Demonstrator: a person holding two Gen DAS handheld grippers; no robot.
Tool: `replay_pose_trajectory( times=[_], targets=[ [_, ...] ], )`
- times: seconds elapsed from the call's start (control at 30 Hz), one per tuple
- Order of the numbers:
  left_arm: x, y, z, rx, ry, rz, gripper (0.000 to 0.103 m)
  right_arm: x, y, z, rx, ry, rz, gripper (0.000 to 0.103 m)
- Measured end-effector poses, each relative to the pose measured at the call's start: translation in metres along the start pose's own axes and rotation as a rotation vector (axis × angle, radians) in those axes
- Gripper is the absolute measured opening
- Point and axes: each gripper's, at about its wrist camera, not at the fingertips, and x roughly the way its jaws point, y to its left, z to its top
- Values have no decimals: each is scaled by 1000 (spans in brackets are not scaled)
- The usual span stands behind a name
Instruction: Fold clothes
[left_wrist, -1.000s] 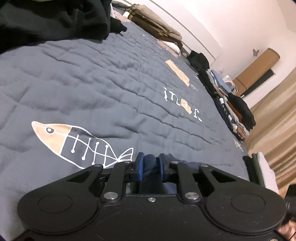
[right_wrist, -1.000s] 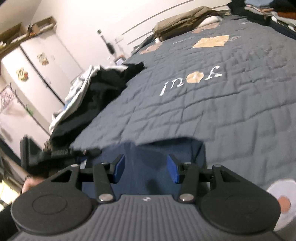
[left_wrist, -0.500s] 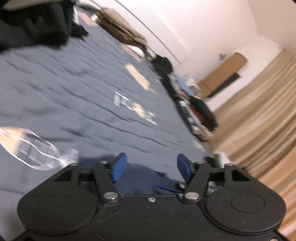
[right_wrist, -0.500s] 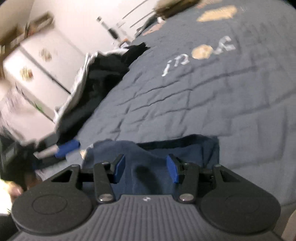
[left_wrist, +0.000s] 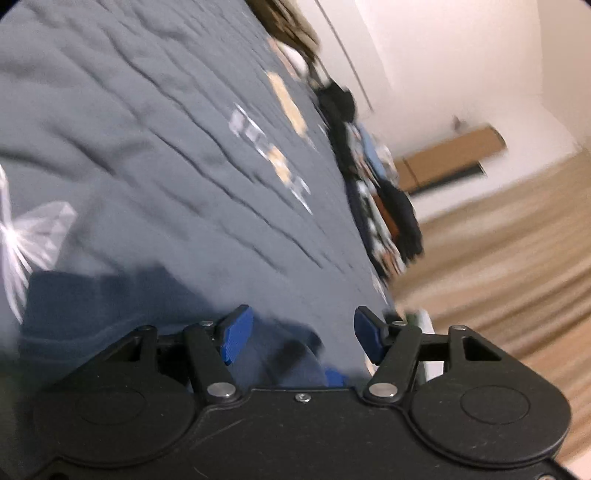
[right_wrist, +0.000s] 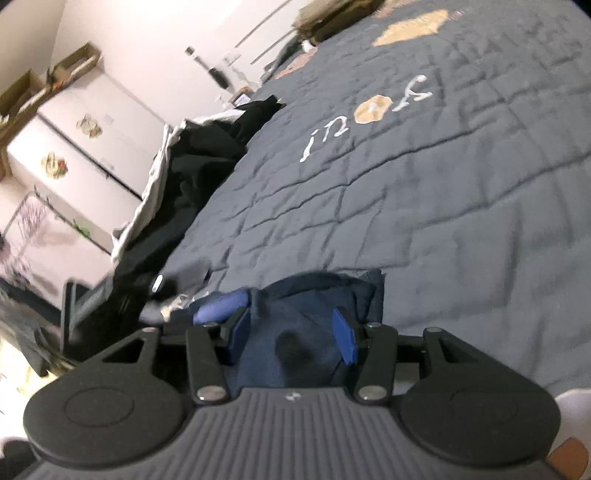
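Observation:
A navy blue garment (left_wrist: 92, 306) lies bunched on the grey-blue quilt (left_wrist: 147, 147) at the near edge of the bed. My left gripper (left_wrist: 300, 314) hovers just over its right part, jaws wide apart and nothing pinched between the blue pads; this view is motion-blurred. In the right wrist view the same garment (right_wrist: 314, 291) lies under and between the fingers of my right gripper (right_wrist: 290, 317), which stands open with the pads apart. A blurred blue finger (right_wrist: 218, 306) of the left gripper shows at the cloth's left edge.
A heap of black and white clothes (right_wrist: 192, 177) lies on the bed's left side. Folded clothes (left_wrist: 388, 206) are stacked along the far right edge, with beige ones (right_wrist: 332, 18) at the head. The quilt (right_wrist: 443, 203) carries printed letters. White cabinets (right_wrist: 74, 147) stand by the wall.
The left gripper, shut on navy cloth a second ago, has opened and let it go, then swung right and down. The garment has bunched up under the right gripper.

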Motion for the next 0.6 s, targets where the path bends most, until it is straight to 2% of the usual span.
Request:
replay_pose_trajectory(
  times=[0.1, 0.23, 0.3, 0.4, 0.53, 0.6],
  targets=[
    [-2, 7, 9, 16, -58, 73, 59, -1, -5, 1, 12, -4, 8, 49],
    [-9, -2, 15, 24, -76, 79, 61, -7, -3, 6, 44, -17, 3, 49],
    [-19, -13, 16, 28, -90, 50, 62, -15, 6, 10, 23, -38, 13, 49],
    [-40, -35, 13, 56, -98, -3, 68, -22, 25, 13, -11, -67, 78, 49],
    [-72, -52, 1, 69, -102, -22, 73, -4, 49, 8, -46, -33, 158, 49],
    [-84, -55, -10, 63, -91, -14, 75, 15, 51, 4, -43, 19, 151, 49]
  ],
)
